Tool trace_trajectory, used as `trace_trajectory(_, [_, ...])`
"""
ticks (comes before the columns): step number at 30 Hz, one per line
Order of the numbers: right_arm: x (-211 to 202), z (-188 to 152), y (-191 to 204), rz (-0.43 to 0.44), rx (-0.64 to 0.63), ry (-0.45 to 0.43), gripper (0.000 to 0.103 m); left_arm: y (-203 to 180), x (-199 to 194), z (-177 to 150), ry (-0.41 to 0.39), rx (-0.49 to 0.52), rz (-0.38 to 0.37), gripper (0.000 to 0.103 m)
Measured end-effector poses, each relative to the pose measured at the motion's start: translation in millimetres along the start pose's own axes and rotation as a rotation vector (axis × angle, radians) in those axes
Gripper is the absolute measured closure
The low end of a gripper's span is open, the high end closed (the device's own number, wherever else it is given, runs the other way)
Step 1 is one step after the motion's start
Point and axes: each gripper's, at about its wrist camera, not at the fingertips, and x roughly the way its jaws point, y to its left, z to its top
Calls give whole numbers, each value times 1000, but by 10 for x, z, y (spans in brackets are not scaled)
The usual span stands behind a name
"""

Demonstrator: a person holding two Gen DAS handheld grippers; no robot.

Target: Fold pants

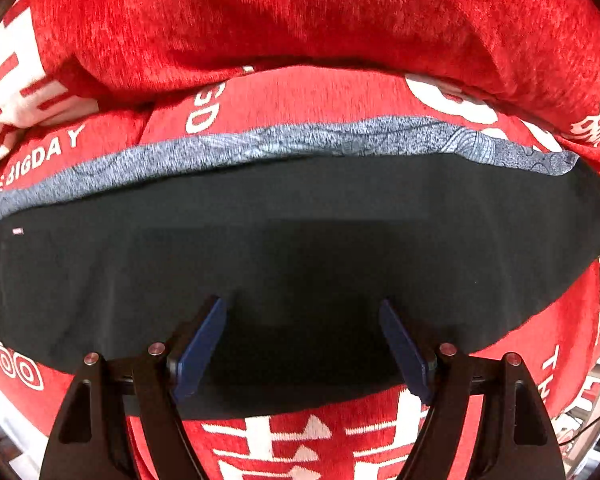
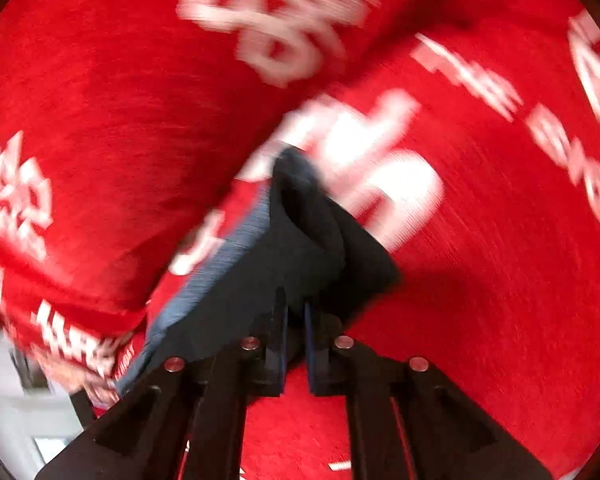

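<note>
While the right gripper has its fingers clenched on a bunched corner of the dark pants, lifting that cloth off the red blanket, the left gripper hangs with its fingers spread wide apart and nothing between them, poised over the flat black panel of the pants. In the left wrist view the garment lies as a broad band from 9 o'clock to 3 o'clock across the red blanket, with its grey patterned waistband running along the far edge toward 12 o'clock. The step in hand looks like a fold in progress: one corner is raised by the right side, and the blur in that view suggests it is being swung. The next move probably calls for carrying the held corner over the lying panel and matching it to the opposite edge, with the left gripper either pinning the cloth at the fold line or taking the near hem at 6 o'clock. The near edge of the pants sits just beyond the left fingertips, so it is easy to reach. A raised fold of blanket crowds the 12 o'clock side; the open red surface toward 3 o'clock in the right view offers the freest room.
</note>
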Motion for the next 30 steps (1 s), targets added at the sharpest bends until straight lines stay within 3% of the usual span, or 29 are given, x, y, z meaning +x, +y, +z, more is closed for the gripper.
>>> trace_trajectory(2, [89, 81, 45, -58, -31, 40, 95, 18, 6, 96, 11, -19, 35, 23])
trace_trajectory(5, [312, 53, -196, -175, 40, 185, 83, 84, -153, 279, -30, -55, 29, 23])
trace_trajectory(7, [163, 4, -326, -205, 116, 145, 79, 98, -239, 388, -62, -47, 50, 23])
trace_trajectory(10, [-145, -39, -97, -215, 22, -15, 79, 42, -164, 532, -64, -19, 69, 23])
trace_trajectory(14, [280, -2, 467, -155, -211, 63, 79, -99, 191, 746, -41, -34, 102, 23])
trace_trajectory(16, [598, 15, 642, -170, -290, 93, 79, -103, 268, 862, -90, -59, 132, 13])
trace_trajectory(19, [1049, 115, 666, -244, -306, 119, 83, -35, 327, 1027, -136, -60, 172, 5])
trace_trajectory(21, [1059, 223, 623, -231, -289, 49, 83, 101, 341, 1145, -131, -69, 236, 5])
trace_trajectory(22, [1073, 299, 656, -271, -291, 31, 83, 187, 314, 1172, -132, -83, 252, 5])
trace_trajectory(25, [1021, 366, 695, -320, -275, 32, 80, 484, 110, 1129, -144, -132, 247, 5])
trace_trajectory(30, [780, 93, 852, -224, -310, 82, 57, 969, -259, 704, -151, -121, 269, 5])
